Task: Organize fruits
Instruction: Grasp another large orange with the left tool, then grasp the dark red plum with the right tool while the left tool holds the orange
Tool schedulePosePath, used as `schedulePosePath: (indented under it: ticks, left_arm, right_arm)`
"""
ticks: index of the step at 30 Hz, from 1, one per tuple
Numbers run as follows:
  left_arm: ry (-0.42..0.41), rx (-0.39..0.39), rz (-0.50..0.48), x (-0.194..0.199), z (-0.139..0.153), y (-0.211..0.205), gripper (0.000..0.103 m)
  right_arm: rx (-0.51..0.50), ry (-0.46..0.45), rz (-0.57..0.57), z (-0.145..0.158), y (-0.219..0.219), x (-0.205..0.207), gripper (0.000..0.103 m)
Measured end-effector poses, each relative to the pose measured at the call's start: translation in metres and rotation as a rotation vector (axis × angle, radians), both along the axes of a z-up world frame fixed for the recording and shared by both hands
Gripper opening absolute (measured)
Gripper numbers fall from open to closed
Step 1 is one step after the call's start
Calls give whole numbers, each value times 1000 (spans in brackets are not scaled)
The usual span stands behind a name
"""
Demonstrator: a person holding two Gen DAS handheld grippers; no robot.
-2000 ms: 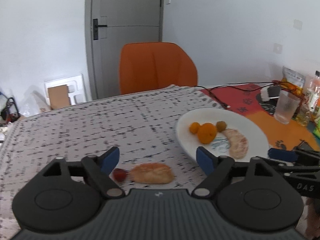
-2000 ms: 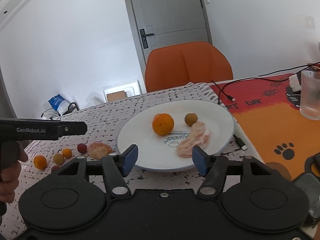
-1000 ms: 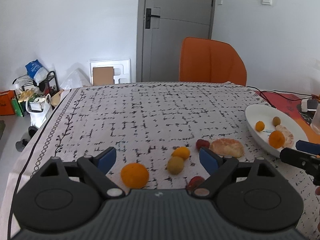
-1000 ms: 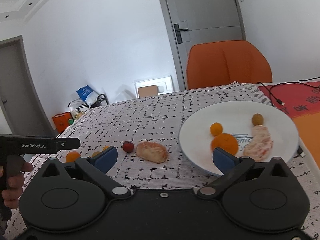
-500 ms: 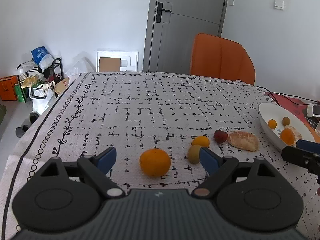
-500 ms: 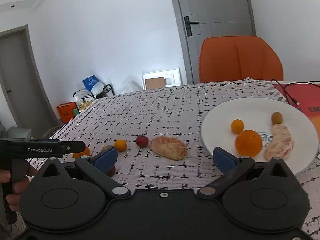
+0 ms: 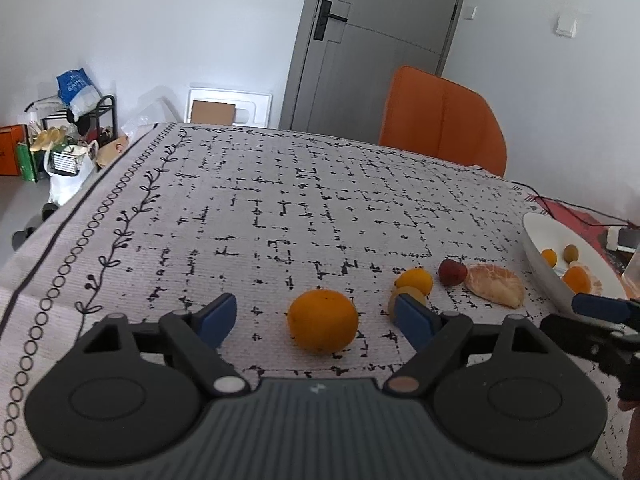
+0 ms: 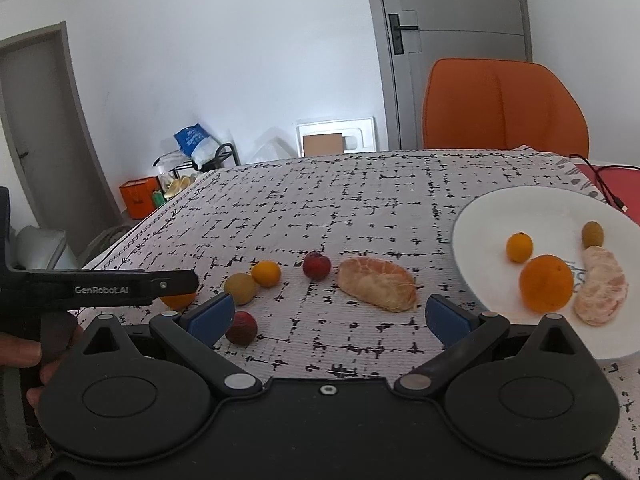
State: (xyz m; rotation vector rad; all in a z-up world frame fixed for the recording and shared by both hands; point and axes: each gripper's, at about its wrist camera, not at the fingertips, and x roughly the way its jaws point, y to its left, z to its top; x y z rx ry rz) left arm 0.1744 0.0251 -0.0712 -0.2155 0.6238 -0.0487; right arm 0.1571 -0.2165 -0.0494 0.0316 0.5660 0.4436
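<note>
A large orange (image 7: 323,320) lies on the patterned tablecloth between the pads of my left gripper (image 7: 316,316). Its jaws are closing, and the pads stand clear of the peel. Right of it sit a small orange (image 7: 414,280), a greenish fruit (image 7: 405,294), a red fruit (image 7: 452,272) and a peeled citrus half (image 7: 496,284). My right gripper (image 8: 330,316) is open just short of that peeled half (image 8: 376,282), with a dark red fruit (image 8: 241,327) by its left pad. The white plate (image 8: 480,216) holds an orange (image 8: 546,283), two small fruits and a peeled piece (image 8: 600,292).
An orange chair (image 8: 504,108) stands behind the table's far edge. A black cable (image 8: 608,192) and a red mat lie right of the plate. The tablecloth (image 7: 280,208) stretches away beyond the fruit, and bags and boxes (image 7: 60,148) crowd the floor at the left.
The left gripper has swung left from the plate and come down at the large orange, its jaws narrowing. The right gripper has shifted left from the plate toward the loose fruit.
</note>
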Motion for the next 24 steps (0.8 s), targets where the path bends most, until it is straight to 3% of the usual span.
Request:
schedulePosePath:
  ticks: [2, 4, 5, 6, 10, 15, 24]
  left_arm:
    - [-5, -23, -23, 2, -2, 0, 72]
    - [2, -29, -32, 4, -6, 1, 54]
    - [11, -35, -35, 5, -7, 2, 40]
    - [14, -43, -37, 5, -8, 4, 37]
    - [7, -58, -43, -2, -8, 11, 37]
    - [7, -68, -15, -12, -6, 23, 37]
    - [-1, -62, 22, -24, -1, 40, 37]
  right_arm:
    - [-6, 7, 5, 0, 5, 1, 103]
    - [-12, 7, 14, 0, 11, 2, 103]
    - [-15, 7, 17, 0, 13, 2, 103]
    - [-17, 8, 19, 0, 16, 2, 103]
    - [-29, 20, 44, -3, 29, 4, 98]
    - [-42, 45, 80, -9, 45, 5, 81]
    - [-52, 60, 101, -17, 62, 5, 69]
